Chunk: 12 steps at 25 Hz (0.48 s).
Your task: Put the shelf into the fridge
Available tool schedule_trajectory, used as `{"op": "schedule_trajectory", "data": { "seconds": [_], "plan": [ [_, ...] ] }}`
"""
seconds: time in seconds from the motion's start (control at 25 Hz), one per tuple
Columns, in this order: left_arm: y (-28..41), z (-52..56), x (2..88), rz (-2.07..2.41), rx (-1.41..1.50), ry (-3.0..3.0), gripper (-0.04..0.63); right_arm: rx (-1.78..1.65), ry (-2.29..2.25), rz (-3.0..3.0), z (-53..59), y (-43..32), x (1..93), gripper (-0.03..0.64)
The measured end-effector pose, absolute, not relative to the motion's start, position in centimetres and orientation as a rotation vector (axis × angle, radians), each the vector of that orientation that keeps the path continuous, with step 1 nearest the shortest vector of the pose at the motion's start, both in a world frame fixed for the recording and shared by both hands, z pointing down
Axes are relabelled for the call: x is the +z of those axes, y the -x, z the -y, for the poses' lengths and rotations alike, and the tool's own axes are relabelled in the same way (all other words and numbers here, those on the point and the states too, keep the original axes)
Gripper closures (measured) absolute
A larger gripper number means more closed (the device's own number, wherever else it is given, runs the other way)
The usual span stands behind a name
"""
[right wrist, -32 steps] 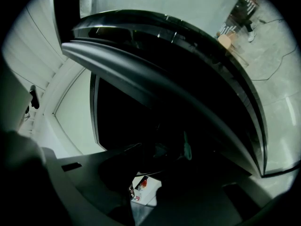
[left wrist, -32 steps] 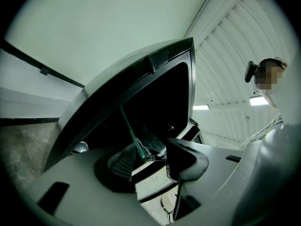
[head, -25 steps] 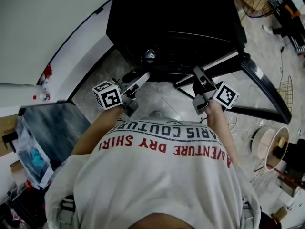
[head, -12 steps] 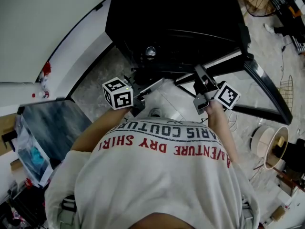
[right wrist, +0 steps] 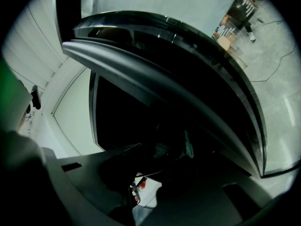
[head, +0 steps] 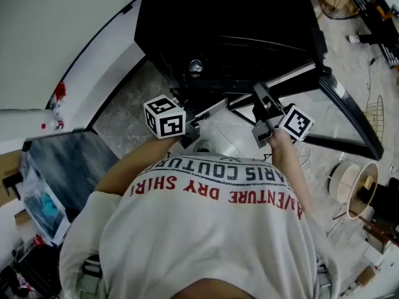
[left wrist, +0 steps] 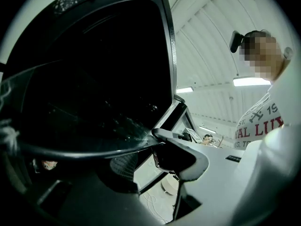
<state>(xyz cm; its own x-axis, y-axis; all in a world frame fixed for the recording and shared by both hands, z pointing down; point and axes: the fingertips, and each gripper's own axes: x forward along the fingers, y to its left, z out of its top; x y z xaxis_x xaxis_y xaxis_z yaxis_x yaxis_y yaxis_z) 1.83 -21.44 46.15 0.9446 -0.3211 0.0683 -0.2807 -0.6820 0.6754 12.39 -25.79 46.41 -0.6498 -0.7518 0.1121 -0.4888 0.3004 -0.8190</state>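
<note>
Shirt: our white tee (head: 206, 229) with the red lettering fills the bottom of the head view.
Left claw: the left gripper (head: 196, 122) sits just left of centre. Its jaws stand apart with the dark rim of the shelf (right wrist: 141, 81) running between them, so no pinch there.
Right claw: the right gripper (head: 259, 98) is right of centre, clamped on the shelf's near edge.
Shelf: it's glass and sits across the middle of the frame, right at the fridge front. We can't tell how far in it is.
Fridge: the fridge (head: 230, 23) is a big black box at top centre, too dark inside to read.
</note>
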Motion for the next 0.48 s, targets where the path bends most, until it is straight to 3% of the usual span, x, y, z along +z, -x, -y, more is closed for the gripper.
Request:
{"op": "schedule_trajectory", "data": {
  "seconds": [0.32,0.48],
  "plan": [
    [-1.52,22.42,46.9,0.503,-0.078,-2.313,0.48,-1.255,1.127,-2.289,25.94,-12.2,46.37,0.529],
    [-1.5,22.5,46.96,0.511,-0.075,-2.313,0.482,-1.228,1.126,-2.314,25.97,-11.96,46.15,0.528]
  ]
}}
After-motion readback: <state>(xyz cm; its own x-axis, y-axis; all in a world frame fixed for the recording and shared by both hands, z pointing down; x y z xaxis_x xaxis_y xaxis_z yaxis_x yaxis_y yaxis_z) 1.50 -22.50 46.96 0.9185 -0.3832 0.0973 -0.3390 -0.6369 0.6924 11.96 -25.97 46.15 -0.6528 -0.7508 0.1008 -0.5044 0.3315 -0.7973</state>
